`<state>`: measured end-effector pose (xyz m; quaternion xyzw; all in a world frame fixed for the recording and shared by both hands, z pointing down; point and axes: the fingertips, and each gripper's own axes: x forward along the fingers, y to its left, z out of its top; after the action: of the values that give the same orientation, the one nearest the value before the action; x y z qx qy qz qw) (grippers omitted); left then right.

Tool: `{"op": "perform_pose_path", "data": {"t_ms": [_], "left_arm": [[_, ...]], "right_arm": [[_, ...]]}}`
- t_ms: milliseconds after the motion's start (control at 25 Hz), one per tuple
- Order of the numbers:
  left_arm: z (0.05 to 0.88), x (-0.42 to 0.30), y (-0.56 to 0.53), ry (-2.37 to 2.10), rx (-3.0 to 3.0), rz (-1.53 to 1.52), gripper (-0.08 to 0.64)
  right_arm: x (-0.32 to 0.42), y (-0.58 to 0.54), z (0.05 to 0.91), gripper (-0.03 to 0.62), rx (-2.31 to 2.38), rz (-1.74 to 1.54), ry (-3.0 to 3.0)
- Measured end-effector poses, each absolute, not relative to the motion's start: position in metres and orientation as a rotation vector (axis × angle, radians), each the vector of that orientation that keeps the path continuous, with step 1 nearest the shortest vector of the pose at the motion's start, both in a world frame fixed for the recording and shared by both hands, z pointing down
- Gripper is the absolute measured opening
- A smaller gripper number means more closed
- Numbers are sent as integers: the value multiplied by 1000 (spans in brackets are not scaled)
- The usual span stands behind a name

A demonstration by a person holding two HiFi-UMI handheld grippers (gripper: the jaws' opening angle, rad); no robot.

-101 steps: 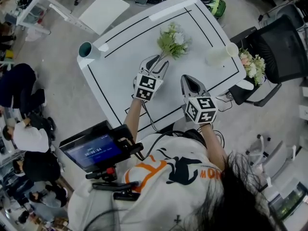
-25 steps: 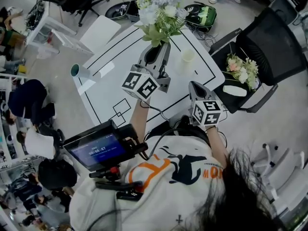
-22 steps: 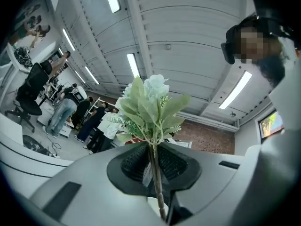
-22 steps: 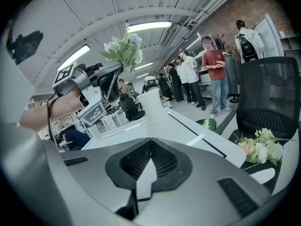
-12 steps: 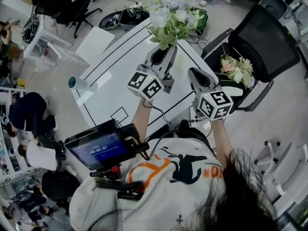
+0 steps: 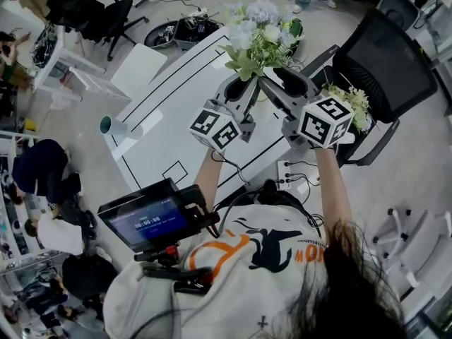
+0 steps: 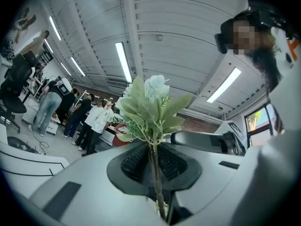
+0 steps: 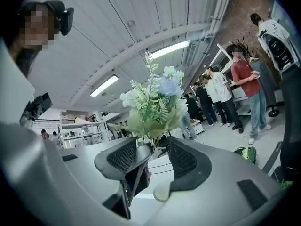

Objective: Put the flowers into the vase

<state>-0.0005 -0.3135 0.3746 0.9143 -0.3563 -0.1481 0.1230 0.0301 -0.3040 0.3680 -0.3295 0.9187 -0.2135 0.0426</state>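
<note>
A bouquet point(image 6: 258, 37) of white and pale blue artificial flowers with green leaves is held up above the white table point(image 6: 169, 119). My left gripper point(image 6: 240, 90) is shut on its stem point(image 7: 155, 173), which runs up between the jaws. My right gripper point(image 6: 281, 87) is just to the right of the stems at the same height. Its jaws are opening and nothing is between them. The bouquet point(image 8: 155, 107) stands just beyond its tips in the right gripper view. A teal vase point(image 6: 111, 126) lies at the table's left corner.
A second bouquet point(image 6: 349, 99) lies on the black office chair point(image 6: 385, 69) right of the table. A power strip point(image 6: 293, 171) hangs at the table's near edge. A small monitor point(image 6: 145, 221) sits at the person's chest. People stand in the background point(image 8: 244, 84).
The left gripper has raised the bouquet off the table. The right gripper has risen from the table's near edge to beside the stems, and its jaws have gone from shut to open.
</note>
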Motion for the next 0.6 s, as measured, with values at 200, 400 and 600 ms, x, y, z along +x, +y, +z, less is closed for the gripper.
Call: {"op": "perform_pose_path", "data": {"t_ms": [200, 400, 600], "left_arm": [[384, 3, -313, -1036, 2672, -389, 66], [388, 5, -311, -1016, 2676, -380, 66], [385, 11, -311, -989, 2693, -387, 66]], "right_arm": [[22, -312, 363, 222, -934, -702, 2820], [20, -318, 367, 222, -937, -755, 2802], [25, -327, 362, 138, -999, -724, 2770]]}}
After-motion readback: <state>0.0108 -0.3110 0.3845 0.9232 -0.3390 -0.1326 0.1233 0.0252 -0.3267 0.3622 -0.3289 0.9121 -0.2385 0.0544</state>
